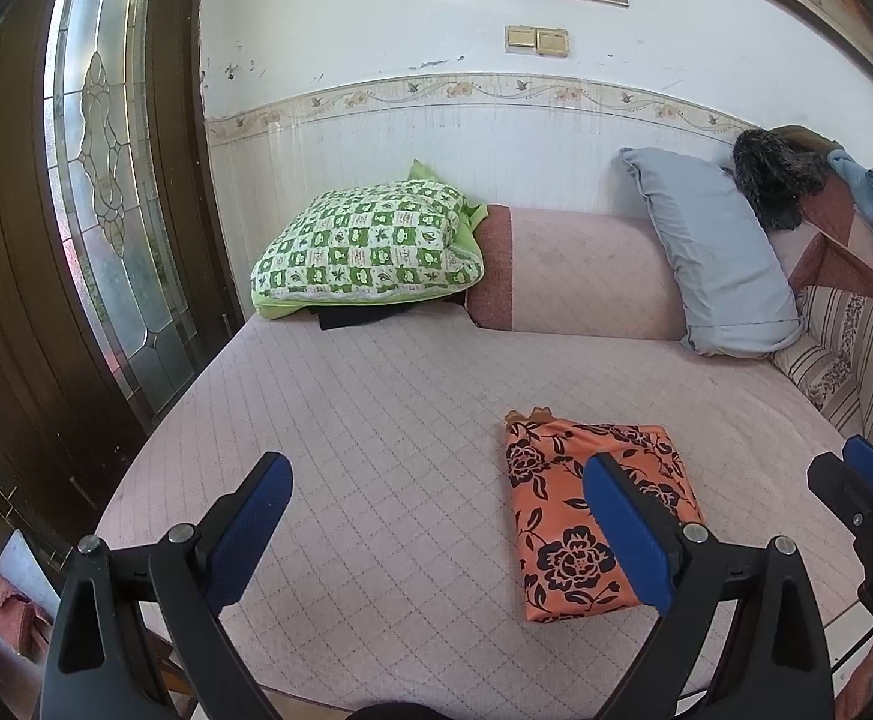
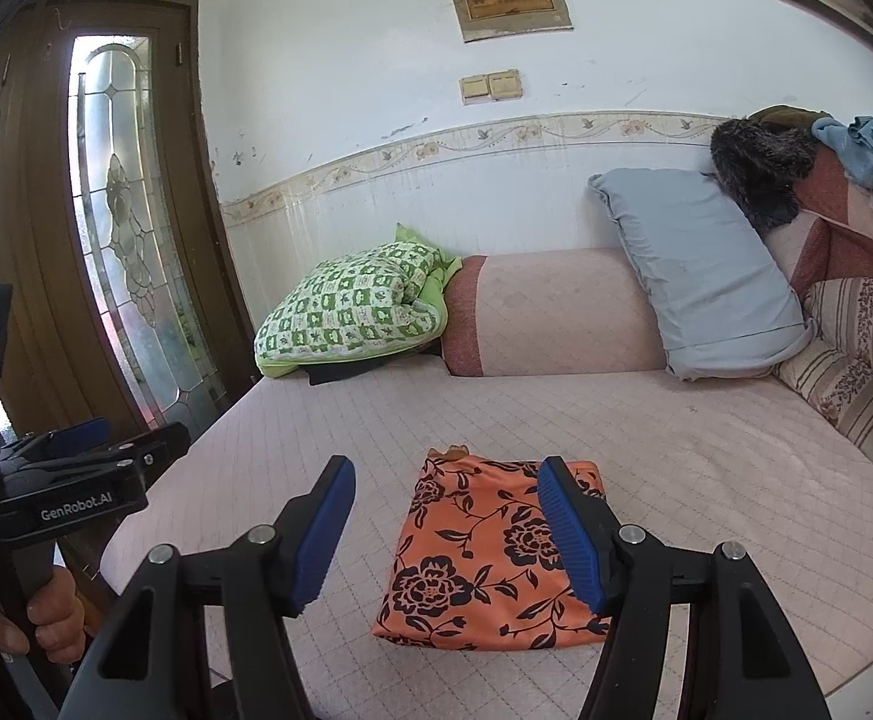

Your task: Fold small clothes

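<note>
**Hovering over one folded garment**

Looking down both cameras, I see one folded orange floral cloth (image 2: pixel 496 546) lying flat on the pink bed (image 1: pixel 346 420). My right tongs (image 2: pixel 445 534) hang above its near half, spread apart and empty. My left tongs (image 1: pixel 436 531) are spread too, holding nothing, the cloth under their right finger. Three pillows sit beyond both tongs: one green-checked (image 1: pixel 364 246), one grey (image 1: pixel 718 252), one pink bolster (image 1: pixel 574 273).
</note>
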`<state>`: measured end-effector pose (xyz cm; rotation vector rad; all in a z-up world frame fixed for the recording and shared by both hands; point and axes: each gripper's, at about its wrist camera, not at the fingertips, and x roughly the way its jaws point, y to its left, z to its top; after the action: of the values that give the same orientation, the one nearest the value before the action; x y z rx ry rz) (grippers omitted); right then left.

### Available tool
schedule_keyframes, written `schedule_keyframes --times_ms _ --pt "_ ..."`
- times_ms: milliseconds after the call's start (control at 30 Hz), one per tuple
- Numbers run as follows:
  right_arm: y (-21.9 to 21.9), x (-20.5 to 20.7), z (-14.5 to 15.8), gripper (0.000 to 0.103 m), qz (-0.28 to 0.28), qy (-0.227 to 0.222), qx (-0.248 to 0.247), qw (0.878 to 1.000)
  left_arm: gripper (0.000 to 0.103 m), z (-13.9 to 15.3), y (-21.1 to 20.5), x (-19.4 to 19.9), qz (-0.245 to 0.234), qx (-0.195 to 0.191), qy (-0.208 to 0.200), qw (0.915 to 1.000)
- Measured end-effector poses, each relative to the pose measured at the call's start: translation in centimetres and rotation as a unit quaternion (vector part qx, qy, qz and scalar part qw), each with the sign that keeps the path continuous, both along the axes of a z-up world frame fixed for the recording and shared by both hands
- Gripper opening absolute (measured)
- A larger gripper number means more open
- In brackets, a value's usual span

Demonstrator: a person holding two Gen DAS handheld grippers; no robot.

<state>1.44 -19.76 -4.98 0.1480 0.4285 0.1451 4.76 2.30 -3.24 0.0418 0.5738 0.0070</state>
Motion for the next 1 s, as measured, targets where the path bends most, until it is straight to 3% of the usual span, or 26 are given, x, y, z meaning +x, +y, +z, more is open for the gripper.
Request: schedule_keyframes --times_ms 400,1000 --pt "0.3 0.9 -1.2 0.067 0.003 0.019 -0.002 1.000 0.097 -1.5 0.2 0.8 0.003 -0.002 0.024 0.9997" --pt "-0.2 1.8 -1.4 0.067 0.003 0.021 0.005 1.000 0.097 -1.2 -0.5 1.7 -0.006 -0.006 0.025 0.9997"
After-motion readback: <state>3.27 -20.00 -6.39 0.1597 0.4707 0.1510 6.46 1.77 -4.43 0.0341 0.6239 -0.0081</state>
